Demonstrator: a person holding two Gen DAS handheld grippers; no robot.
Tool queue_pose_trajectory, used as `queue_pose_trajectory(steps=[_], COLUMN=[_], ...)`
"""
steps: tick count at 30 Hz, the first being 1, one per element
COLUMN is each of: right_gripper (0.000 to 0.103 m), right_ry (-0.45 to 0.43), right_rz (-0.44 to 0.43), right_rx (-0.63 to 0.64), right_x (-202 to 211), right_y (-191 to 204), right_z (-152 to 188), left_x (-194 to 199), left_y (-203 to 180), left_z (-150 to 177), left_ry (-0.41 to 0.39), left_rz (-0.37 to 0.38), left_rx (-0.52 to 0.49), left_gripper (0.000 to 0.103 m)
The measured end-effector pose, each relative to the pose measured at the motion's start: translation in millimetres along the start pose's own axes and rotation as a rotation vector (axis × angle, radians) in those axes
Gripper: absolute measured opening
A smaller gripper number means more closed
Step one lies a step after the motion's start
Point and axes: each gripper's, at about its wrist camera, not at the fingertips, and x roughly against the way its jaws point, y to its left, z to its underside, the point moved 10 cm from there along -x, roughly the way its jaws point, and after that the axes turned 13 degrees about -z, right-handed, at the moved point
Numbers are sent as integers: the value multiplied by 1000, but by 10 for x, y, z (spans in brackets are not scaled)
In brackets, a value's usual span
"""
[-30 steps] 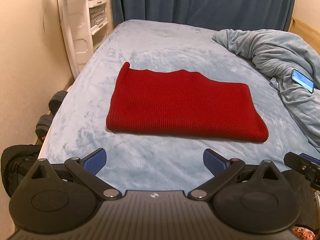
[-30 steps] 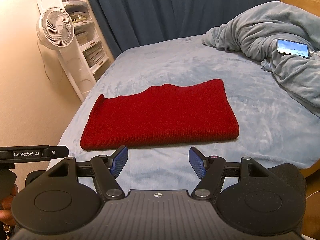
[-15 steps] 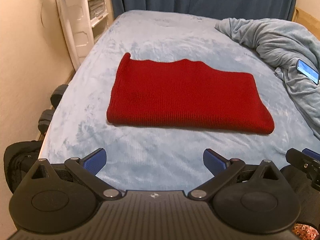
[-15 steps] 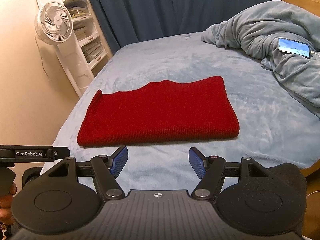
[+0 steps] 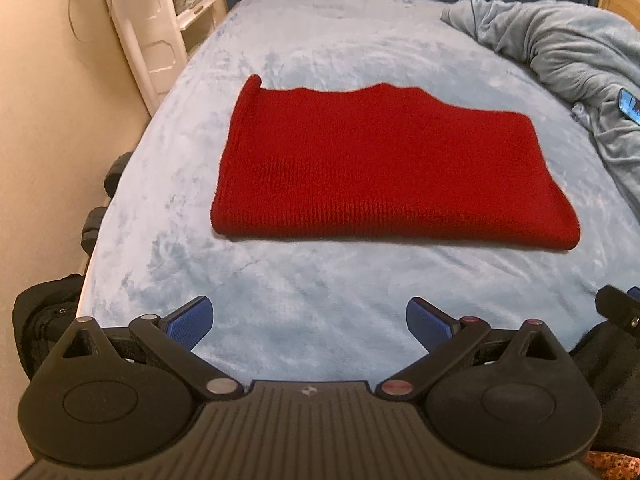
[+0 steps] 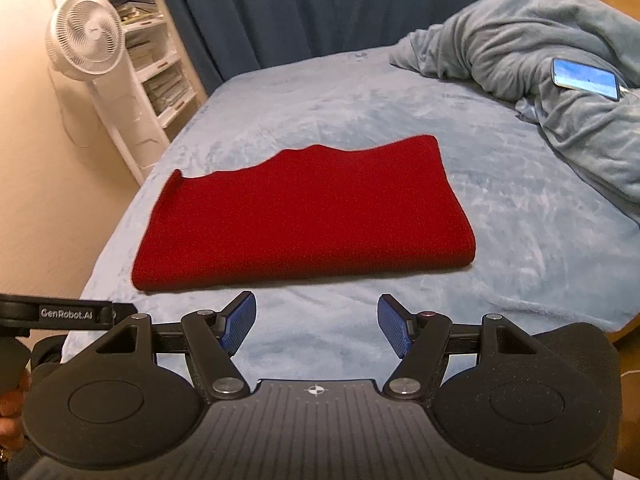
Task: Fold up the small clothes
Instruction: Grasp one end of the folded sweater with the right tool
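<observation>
A red knitted garment (image 5: 380, 168) lies folded flat in a rough rectangle on the light blue bed (image 5: 312, 300). It also shows in the right wrist view (image 6: 308, 216). My left gripper (image 5: 308, 318) is open and empty, hovering over the bed's near edge, short of the garment's near fold. My right gripper (image 6: 316, 320) is open and empty, just short of the garment's near edge, toward its right half. The left gripper's body (image 6: 60, 314) shows at the left of the right wrist view.
A crumpled grey-blue blanket (image 6: 540, 80) with a phone (image 6: 584, 79) on it lies at the right. A white fan (image 6: 86, 40) and a white shelf unit (image 6: 160, 80) stand left of the bed, before dark blue curtains (image 6: 320, 8). Dark objects (image 5: 116, 168) lie on the floor.
Both grippers have moved forward toward the garment and tilted down a little; the garment now looks larger and nearer. Both stay open. The garment has not moved.
</observation>
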Motion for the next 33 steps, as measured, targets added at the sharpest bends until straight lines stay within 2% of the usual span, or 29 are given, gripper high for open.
queue_pose_trajectory(steps=[5,11,14,17,20,22,23,24,26,28,29,33], right_gripper=[69,73,74,74,75,75,76,72,18,17,17,17], right_ry=[19,33,5,-40,-82,-96,-139,-176,-200,-200,-184,-78], right_rz=[-9,-89,-65,-55,-27,18,2,-14,6,26,55,183], right_rx=[-73,-378,-556,-748,-850,-966,-1040,-1068,-1000,-900,-832,-726], right_x=[-198,-647,-927,-1163,-1370,-1482,-1516,-1525,-1512,-1468,-1456,-1582], right_y=[-137,-641,-1080,-1491,-1794,-2023,-2107,-2149,-2153,-2072,-2015,-1975], right_z=[-11,-75,-115,-109,-67,18,35,13,-97,-232,-296,-309], left_x=[-190,-516,-802,-1165,-1475,-1658,-1735,-1812,-1970,-2112,-2161,-2242], left_y=[-40,-2,343,688,954,1093,1136,1148,1173,1256,1270,1300], left_z=[-55,-229,-505,-650,-686,-663,-643,-617,-578,-526,-500,-426], left_ry=[31,50,5,20,57,86,104,122,149,194,218,244], left_rz=[-3,-8,-101,-169,-192,-202,-198,-193,-210,-302,-320,-246], left_rx=[-10,-7,72,127,182,216,229,235,226,196,186,249], left_gripper=[103,103,103,103,103,103,103,103,103,103,103,103])
